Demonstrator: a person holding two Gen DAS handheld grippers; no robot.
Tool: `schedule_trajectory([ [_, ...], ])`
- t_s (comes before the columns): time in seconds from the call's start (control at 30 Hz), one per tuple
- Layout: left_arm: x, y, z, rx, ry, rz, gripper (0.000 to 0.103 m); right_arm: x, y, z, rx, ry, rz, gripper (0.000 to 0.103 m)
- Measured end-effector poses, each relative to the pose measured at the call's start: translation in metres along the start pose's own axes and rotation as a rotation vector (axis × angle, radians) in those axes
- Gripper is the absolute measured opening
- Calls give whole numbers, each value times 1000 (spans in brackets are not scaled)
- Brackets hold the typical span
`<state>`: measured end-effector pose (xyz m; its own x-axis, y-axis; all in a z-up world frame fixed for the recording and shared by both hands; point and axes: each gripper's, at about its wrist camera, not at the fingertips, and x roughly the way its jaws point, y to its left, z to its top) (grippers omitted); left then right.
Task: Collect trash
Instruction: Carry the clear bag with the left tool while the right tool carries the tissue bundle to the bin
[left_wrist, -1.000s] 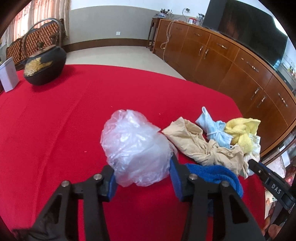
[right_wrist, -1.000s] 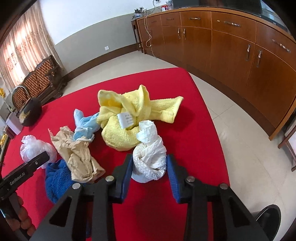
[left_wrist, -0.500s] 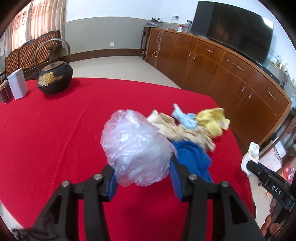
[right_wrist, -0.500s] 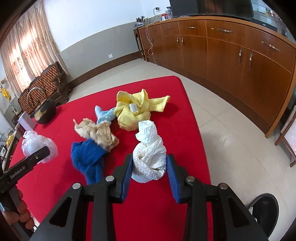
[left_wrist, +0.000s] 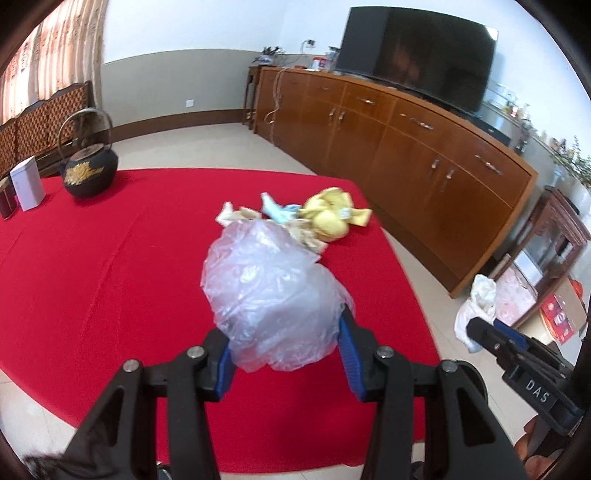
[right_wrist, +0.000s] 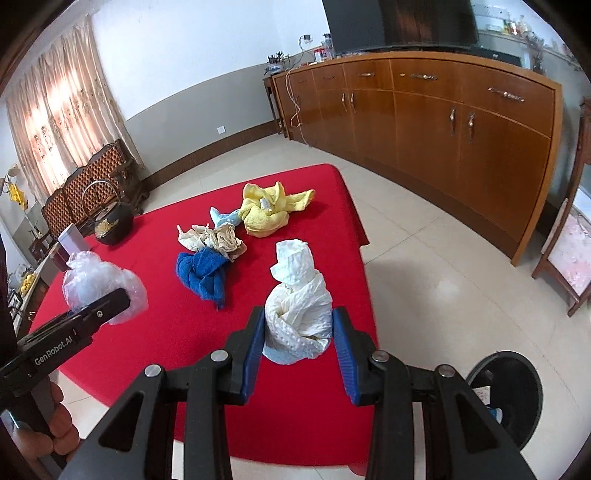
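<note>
While both pieces of trash are held up above the red table, a clear bag is squeezed in the left tongs and a white paper wad in the right tongs, each part closed. A black bin is seen on the floor, low and right of the right tongs, so the wad is likely nearer to it than the bag

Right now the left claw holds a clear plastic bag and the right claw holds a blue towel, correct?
Not quite: the right claw holds a white paper wad. The right wrist view shows the blue towel lying on the red table. The left claw does hold the plastic bag.
</note>
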<state>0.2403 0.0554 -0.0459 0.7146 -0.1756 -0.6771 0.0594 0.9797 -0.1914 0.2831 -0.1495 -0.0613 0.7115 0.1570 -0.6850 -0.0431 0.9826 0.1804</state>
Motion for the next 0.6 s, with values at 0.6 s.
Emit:
schedule_trajectory([
  [0.6,-3,-102,-37,158,49,-156,50,-74,-79,-44,95,-44,-125,39],
])
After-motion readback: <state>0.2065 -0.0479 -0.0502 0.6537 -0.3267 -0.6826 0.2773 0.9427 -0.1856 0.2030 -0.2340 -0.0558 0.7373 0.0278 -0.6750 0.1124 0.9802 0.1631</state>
